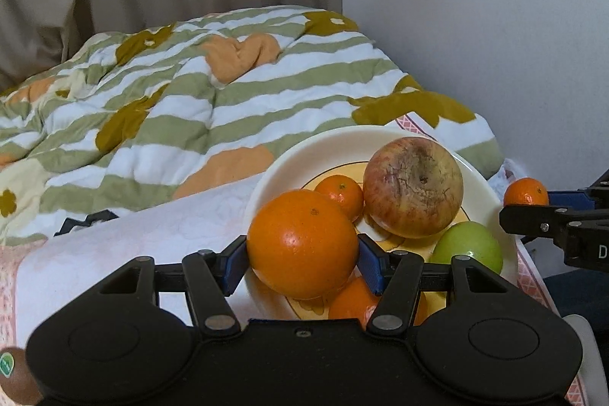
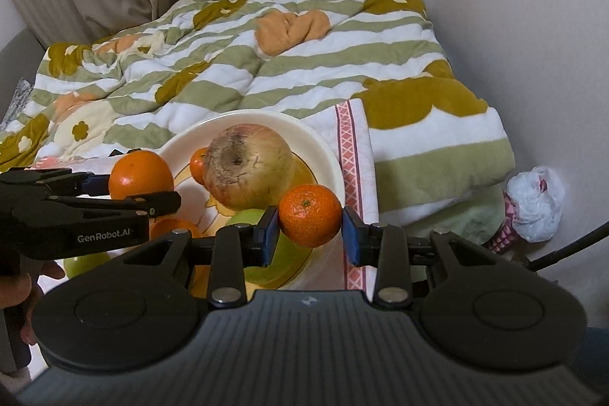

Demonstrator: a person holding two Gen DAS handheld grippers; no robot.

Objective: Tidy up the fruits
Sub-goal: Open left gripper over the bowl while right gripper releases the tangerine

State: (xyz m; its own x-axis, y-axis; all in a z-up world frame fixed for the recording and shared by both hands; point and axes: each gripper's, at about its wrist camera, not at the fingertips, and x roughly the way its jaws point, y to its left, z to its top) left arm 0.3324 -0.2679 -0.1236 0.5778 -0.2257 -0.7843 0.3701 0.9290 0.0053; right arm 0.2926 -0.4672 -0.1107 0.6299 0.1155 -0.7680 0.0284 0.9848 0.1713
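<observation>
Left gripper (image 1: pixel 302 255) clamped on the big orange (image 1: pixel 302 244), held above the plate's (image 1: pixel 266 185) near-left rim. Right gripper (image 2: pixel 309 230) clamped on a mandarin (image 2: pixel 310 214), above the near-right rim. Plate sits on the bed, directly ahead and below both; the apple (image 2: pixel 247 165) fills its middle, so free room lies near the rims.

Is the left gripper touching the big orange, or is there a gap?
Touching. The left wrist view shows both blue pads of the left gripper pressed against the sides of the big orange, above the plate.

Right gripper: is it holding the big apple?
No, the right gripper holds a small mandarin between its blue pads, while the big apple rests in the bowl.
</observation>
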